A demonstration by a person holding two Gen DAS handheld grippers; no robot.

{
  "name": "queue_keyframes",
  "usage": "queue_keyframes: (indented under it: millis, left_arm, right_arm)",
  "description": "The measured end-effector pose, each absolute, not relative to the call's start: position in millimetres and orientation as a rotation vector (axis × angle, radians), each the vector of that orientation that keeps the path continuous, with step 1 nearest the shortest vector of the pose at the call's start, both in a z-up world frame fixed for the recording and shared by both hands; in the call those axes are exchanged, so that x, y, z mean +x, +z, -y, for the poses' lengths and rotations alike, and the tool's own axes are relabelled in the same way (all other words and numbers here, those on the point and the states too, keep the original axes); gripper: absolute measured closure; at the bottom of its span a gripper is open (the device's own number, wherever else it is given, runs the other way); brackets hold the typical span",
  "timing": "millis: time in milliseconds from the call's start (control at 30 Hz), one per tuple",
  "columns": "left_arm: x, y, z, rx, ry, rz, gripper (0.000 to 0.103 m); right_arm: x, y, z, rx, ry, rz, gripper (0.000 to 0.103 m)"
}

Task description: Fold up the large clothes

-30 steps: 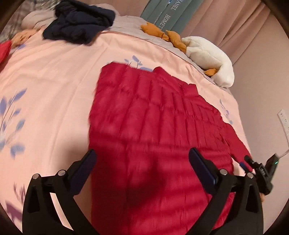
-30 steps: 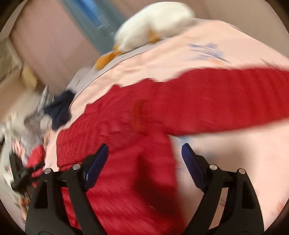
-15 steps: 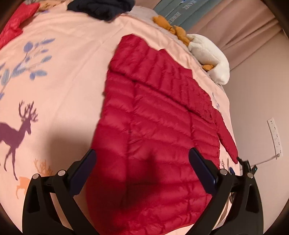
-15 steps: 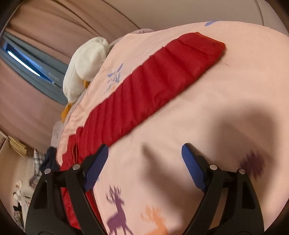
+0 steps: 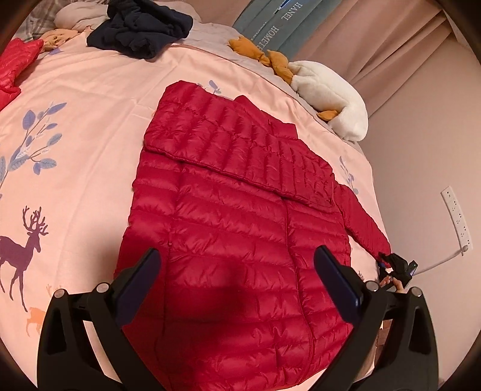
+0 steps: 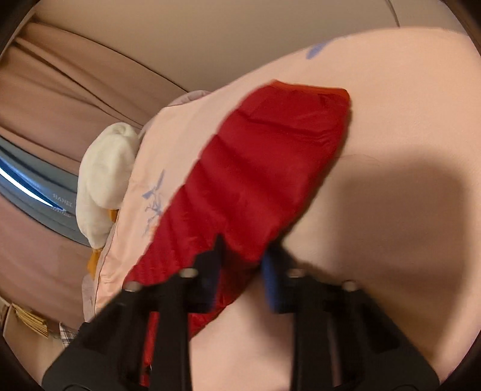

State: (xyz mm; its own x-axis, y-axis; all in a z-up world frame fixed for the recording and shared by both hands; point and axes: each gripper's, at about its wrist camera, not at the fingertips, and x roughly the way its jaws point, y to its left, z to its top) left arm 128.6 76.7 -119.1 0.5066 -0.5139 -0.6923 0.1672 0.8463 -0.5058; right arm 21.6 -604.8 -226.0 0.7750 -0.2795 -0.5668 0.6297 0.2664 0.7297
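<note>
the red puffer jacket (image 5: pixel 234 228) lies flat on the pink printed bedspread (image 5: pixel 84 126), filling the centre of the left wrist view. one sleeve is already laid across its upper part as a band slanting from upper left to lower right. the other sleeve (image 5: pixel 362 224) runs out from the body toward the right edge of the frame, its long axis slanting down and right.

that free sleeve is what the next move turns on. in the right wrist view the sleeve (image 6: pixel 264 180) stretches from the lower centre up to the upper right, cuff farthest away. the right gripper (image 6: pixel 240 270) has its fingers drawn close around the sleeve's near part, seemingly pinching it, though motion blur leaves the contact unclear. from the left wrist view the right gripper (image 5: pixel 396 264) sits at the sleeve's end by the right edge. so the right hand is the nearer one, and the fold would likely carry the sleeve leftward over the body.

the left gripper (image 5: pixel 237 285) hangs over the jacket's lower half, fingers spread wide with nothing between them.

further out: a dark navy garment (image 5: pixel 141 27) at top centre, another red item (image 5: pixel 15 66) at upper left, and a white and orange plush toy (image 5: pixel 327 93) at upper right. all sit well apart from the jacket; nothing blocks the fold path.
</note>
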Motion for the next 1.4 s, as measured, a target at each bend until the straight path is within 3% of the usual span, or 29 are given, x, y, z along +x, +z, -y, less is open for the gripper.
queue_keyframes:
  millis: [100,267,500,733,767,800,833,967,1133,1333,1400]
  left_arm:
    - [126.3,-115.1,-77.1,-0.398,-0.435,-0.950,0.001]
    - [122.7,-115.5,-74.1,-0.422,-0.463,-0.954,0.001]
    - [116.9,-115.4,-65.7,-0.454,-0.527,-0.959,0.001]
    - [122.5,-116.2,-70.4,-0.509,-0.554,-0.952,0.001]
    - [124.1,-117.2,-70.8,-0.518,-0.558,-0.953,0.001]
    - [126.2,-118.4,-71.3,-0.528,-0.562,-0.954,0.001]
    - [130.6,-121.4,-71.7,-0.550,-0.570,-0.958,0.001]
    - [146.6,-131.0,-70.9,-0.602,-0.586,-0.973,0.001]
    - [177.1,-144.2,-50.9,-0.646,-0.629,-1.000,0.001]
    - [225.9,-160.6,-1.3,-0.730,-0.736,-1.054,0.002]
    - [238.3,-165.8,13.0,-0.733,-0.730,-1.068,0.008]
  right_arm:
    - [24.4,-202.9,597.2,1.051,-0.627,-0.362,0.098]
    - [49.7,-125.4,546.3,0.750,-0.479,-0.324,0.099]
    - [105.5,-53.9,395.9,0.287,-0.160,-0.376,0.096]
    - [143.7,-83.1,261.6,0.022,0.044,-0.494,0.084]
    - [147.7,-93.4,245.4,-0.014,0.067,-0.526,0.079]
    - [149.6,-105.7,229.8,-0.045,0.094,-0.565,0.064]
    - [149.7,-113.4,220.6,-0.068,0.111,-0.587,0.059]
    - [143.9,-136.1,197.4,-0.129,0.144,-0.649,0.053]
    - [108.8,-128.7,218.2,-0.024,0.126,-0.639,0.041]
    - [69.1,-124.8,258.5,0.130,0.080,-0.609,0.035]
    - [59.1,-125.7,268.8,0.163,0.075,-0.608,0.034]
